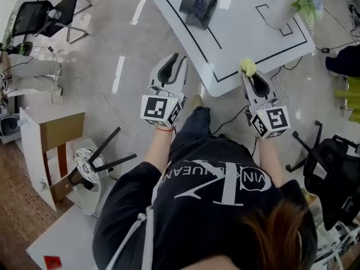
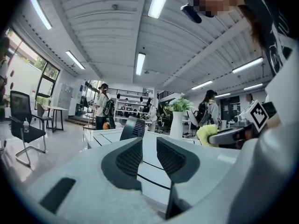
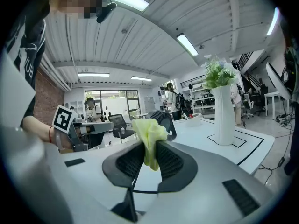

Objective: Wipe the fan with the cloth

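Head view: fan (image 1: 198, 1) stands on the white table (image 1: 247, 38), well ahead of both tools; left gripper (image 1: 173, 61) is off the table's near corner, right gripper (image 1: 248, 72) at its edge

Left gripper view: jaws narrowly apart, nothing between; probably best used to steady the fan's base

Right gripper view: jaws pinch the yellow cloth (image 3: 148, 134), a tuft standing above them; lead with the tuft, stroking lightly so the fan does not slide

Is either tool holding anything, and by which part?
The right tool is shut on the yellow cloth, pinching its lower part; the bunched top sticks out. The left tool holds nothing.
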The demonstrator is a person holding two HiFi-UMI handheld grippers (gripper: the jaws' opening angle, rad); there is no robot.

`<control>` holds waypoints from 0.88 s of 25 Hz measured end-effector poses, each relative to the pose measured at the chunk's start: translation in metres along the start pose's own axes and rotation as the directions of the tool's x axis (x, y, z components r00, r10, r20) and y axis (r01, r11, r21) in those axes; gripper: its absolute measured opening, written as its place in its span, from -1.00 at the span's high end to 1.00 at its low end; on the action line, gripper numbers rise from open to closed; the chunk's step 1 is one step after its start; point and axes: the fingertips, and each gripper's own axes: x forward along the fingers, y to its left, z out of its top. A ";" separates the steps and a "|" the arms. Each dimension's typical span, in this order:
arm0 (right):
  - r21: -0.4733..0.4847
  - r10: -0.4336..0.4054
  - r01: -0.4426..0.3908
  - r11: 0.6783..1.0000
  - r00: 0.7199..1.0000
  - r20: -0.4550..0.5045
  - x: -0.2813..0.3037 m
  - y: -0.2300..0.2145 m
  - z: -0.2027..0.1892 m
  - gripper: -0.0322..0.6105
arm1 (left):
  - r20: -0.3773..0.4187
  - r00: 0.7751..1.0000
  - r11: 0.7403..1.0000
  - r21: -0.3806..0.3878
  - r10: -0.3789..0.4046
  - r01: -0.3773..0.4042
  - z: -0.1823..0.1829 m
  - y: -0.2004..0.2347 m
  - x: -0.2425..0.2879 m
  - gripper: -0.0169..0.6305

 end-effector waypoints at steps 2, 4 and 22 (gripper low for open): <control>0.007 -0.019 0.019 1.000 1.000 -0.002 0.016 -0.001 0.002 0.67 | -0.014 0.999 0.999 -0.006 -0.034 0.034 -0.003 0.012 0.013 0.63; 0.013 -0.039 0.039 0.999 0.999 -0.002 0.030 0.000 0.003 0.67 | -0.025 0.997 0.998 -0.010 -0.067 0.067 -0.005 0.023 0.024 0.62; -0.091 -0.076 0.068 0.994 0.993 -0.086 0.112 -0.016 -0.006 0.66 | -0.182 0.980 0.995 -0.067 -0.086 0.074 -0.067 0.058 0.117 0.33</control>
